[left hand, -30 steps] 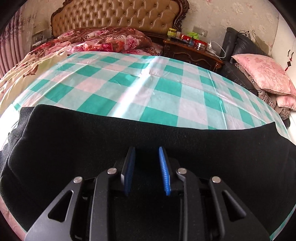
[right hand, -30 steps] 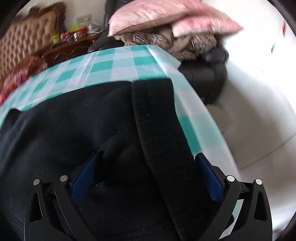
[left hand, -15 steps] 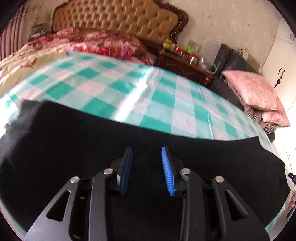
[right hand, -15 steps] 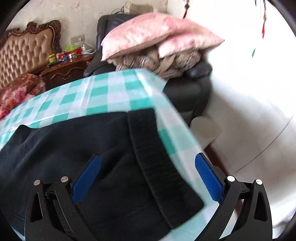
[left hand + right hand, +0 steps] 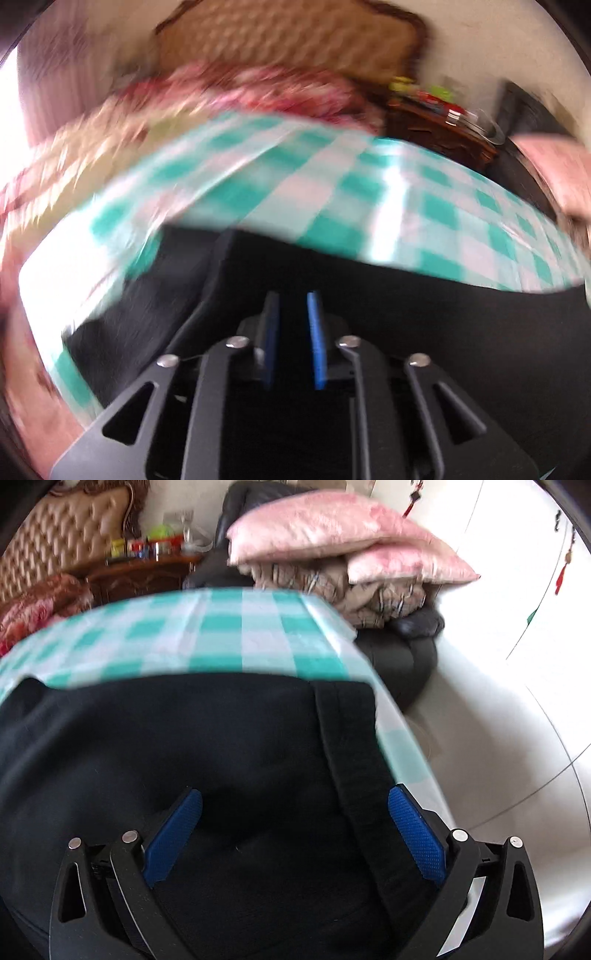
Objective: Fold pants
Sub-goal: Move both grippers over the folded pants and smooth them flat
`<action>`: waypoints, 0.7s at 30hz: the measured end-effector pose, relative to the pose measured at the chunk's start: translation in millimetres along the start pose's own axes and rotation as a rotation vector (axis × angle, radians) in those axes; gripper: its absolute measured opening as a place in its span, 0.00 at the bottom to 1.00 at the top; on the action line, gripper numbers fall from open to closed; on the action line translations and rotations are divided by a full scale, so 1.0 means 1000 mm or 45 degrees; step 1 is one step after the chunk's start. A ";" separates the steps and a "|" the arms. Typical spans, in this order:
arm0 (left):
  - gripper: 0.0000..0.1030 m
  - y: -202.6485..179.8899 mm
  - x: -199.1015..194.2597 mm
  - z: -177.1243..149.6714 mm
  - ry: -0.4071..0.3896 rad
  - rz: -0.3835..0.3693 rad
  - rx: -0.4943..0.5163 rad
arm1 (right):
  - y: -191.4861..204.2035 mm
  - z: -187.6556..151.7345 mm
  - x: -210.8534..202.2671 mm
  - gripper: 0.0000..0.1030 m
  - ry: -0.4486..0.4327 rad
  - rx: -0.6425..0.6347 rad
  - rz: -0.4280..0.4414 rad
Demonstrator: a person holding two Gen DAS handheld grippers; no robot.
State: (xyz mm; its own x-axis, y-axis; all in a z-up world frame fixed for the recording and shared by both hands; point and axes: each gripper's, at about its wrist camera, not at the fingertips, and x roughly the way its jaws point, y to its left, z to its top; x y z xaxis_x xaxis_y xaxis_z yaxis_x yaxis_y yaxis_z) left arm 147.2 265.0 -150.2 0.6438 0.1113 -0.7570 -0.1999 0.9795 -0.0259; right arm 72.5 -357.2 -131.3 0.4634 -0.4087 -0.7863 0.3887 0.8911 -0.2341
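Observation:
Black pants [image 5: 443, 332] lie flat on a table with a green-and-white checked cloth [image 5: 369, 184]. My left gripper [image 5: 292, 299] hovers low over the pants near their left end. Its jaws are closing and stand a narrow gap apart. Only the flat cloth below shows in the gap, and the view is blurred by motion. In the right wrist view the pants [image 5: 184, 738] end in a ribbed waistband [image 5: 351, 757] near the table's right edge. My right gripper [image 5: 295, 794] stands wide open just over that end, its right pad beside the waistband.
Behind the table are a bed with a tufted headboard [image 5: 55, 546] and a red floral quilt [image 5: 258, 88], and a cluttered wooden nightstand [image 5: 147, 572]. Pink pillows [image 5: 325, 535] are piled on a black chair [image 5: 406, 653]. White floor [image 5: 498, 720] lies beyond the table's right edge.
The left view has swung fast and blurred, bringing the pants' left end into sight, and its jaws have narrowed. The right gripper, still wide open, has come back down close over the waistband end.

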 end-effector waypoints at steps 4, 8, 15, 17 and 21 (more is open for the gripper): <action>0.31 -0.027 0.040 0.010 0.125 -0.043 0.093 | -0.002 -0.003 0.002 0.95 -0.013 0.012 0.002; 0.31 -0.015 0.044 0.024 0.117 -0.045 0.009 | -0.001 -0.003 0.003 0.95 -0.009 0.010 -0.013; 0.24 0.056 0.009 -0.001 0.035 -0.010 -0.164 | 0.000 -0.004 0.000 0.95 -0.030 0.022 -0.040; 0.14 0.059 0.010 -0.005 0.026 0.010 -0.092 | -0.001 -0.003 -0.002 0.95 -0.025 0.049 -0.048; 0.18 0.056 0.005 -0.004 0.020 0.002 -0.120 | 0.008 -0.005 -0.035 0.95 -0.078 0.093 -0.054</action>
State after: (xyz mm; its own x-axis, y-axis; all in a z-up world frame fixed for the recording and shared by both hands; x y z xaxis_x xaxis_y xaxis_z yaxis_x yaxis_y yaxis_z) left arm 136.5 319.6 -157.8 0.6318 0.1094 -0.7674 -0.2700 0.9591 -0.0855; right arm 55.4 -334.6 -108.9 0.4924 -0.4594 -0.7393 0.4654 0.8567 -0.2224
